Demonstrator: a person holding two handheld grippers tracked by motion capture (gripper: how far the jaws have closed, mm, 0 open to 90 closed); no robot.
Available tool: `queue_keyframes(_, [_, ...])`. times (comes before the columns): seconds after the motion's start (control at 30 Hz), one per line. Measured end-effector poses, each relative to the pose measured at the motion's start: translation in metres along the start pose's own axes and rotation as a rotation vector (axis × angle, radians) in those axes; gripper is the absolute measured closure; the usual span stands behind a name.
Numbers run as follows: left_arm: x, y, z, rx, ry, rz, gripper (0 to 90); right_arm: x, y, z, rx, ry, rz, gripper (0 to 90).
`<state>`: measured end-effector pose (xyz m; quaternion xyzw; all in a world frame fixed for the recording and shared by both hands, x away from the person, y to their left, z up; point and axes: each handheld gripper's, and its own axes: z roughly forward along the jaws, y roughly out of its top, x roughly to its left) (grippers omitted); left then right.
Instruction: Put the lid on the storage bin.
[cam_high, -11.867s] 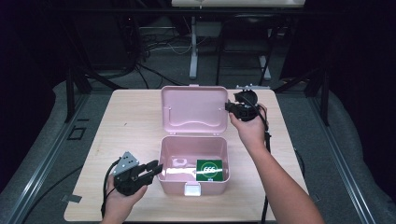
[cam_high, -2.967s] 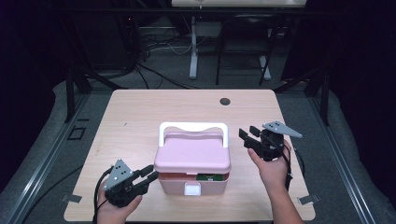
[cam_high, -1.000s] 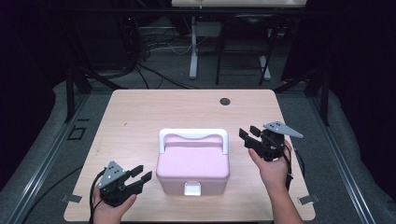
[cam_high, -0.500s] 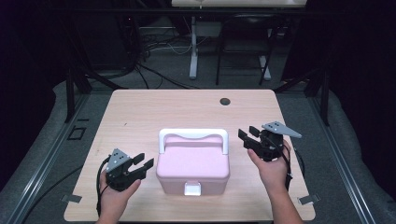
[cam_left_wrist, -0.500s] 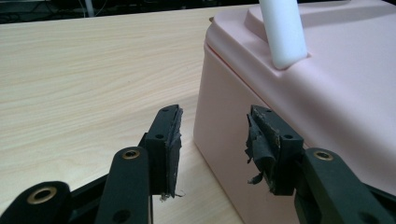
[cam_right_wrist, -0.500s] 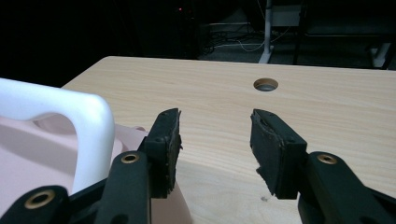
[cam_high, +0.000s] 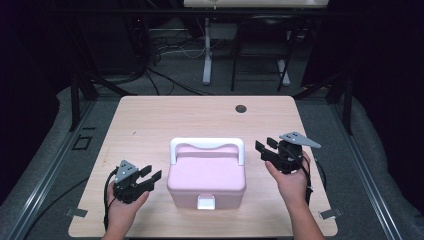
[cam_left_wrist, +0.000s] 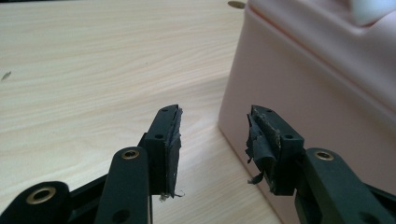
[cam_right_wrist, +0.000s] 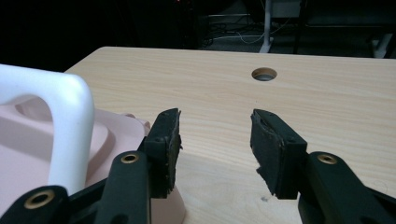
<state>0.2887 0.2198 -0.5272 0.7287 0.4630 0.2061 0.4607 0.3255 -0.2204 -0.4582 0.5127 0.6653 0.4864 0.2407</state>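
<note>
A pink lunch box with a white handle and a white front latch stands shut at the middle of the table. My left gripper is low beside the box's left wall, a small gap away. Its jaws have just been opening and stand open with nothing between them. My right gripper hovers open to the right of the box, level with the handle, its jaws empty.
The light wooden table has a round cable hole near its far edge. Bare tabletop lies to the left and beyond the box. Dark floor, cables and stand legs surround the table.
The box lid, open long ago and nearly down three seconds ago, is shut. My left gripper has moved away from the table's near edge, toward the box's left side. The right gripper has stayed put.
</note>
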Motion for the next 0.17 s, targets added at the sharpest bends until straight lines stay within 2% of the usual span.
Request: queue_keyframes(0.17, [0.0036, -0.0028, 0.0014, 0.004, -0.001, -0.011, 53.8, -0.0031, -0.0021, -0.0004, 0.001, -0.006, 0.002, 52.0])
